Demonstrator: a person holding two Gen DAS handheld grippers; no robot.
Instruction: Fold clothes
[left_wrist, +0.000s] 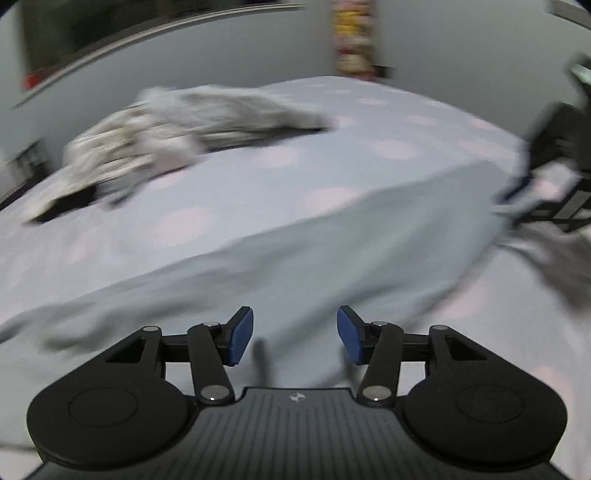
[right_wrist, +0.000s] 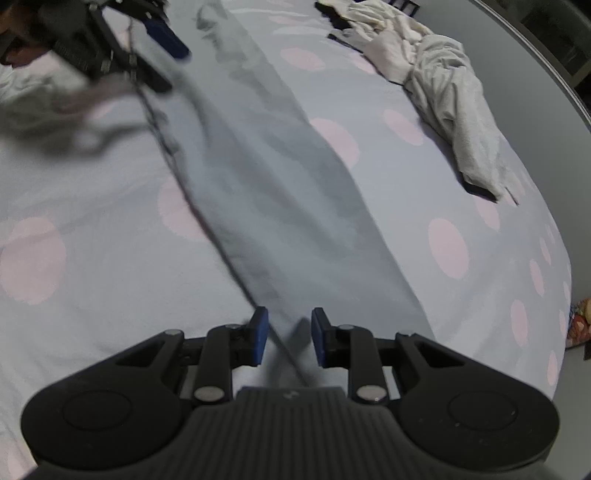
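Observation:
A long pale grey-blue garment (left_wrist: 280, 266) lies flat across the bed; it also shows in the right wrist view (right_wrist: 280, 192), running from near to far. My left gripper (left_wrist: 294, 334) is open and empty just above the garment's near edge. My right gripper (right_wrist: 289, 334) is open, with the garment's near end lying between its blue pads (right_wrist: 260, 334), not clamped. The right gripper shows blurred at the far right of the left wrist view (left_wrist: 554, 184). The left gripper shows blurred at the top left of the right wrist view (right_wrist: 162, 37).
The bed sheet (right_wrist: 92, 229) is pale lilac with pink dots. A crumpled pile of white and grey clothes (left_wrist: 155, 133) lies at the far side of the bed, also in the right wrist view (right_wrist: 436, 85). A grey wall and a colourful hanging strip (left_wrist: 354, 40) stand behind.

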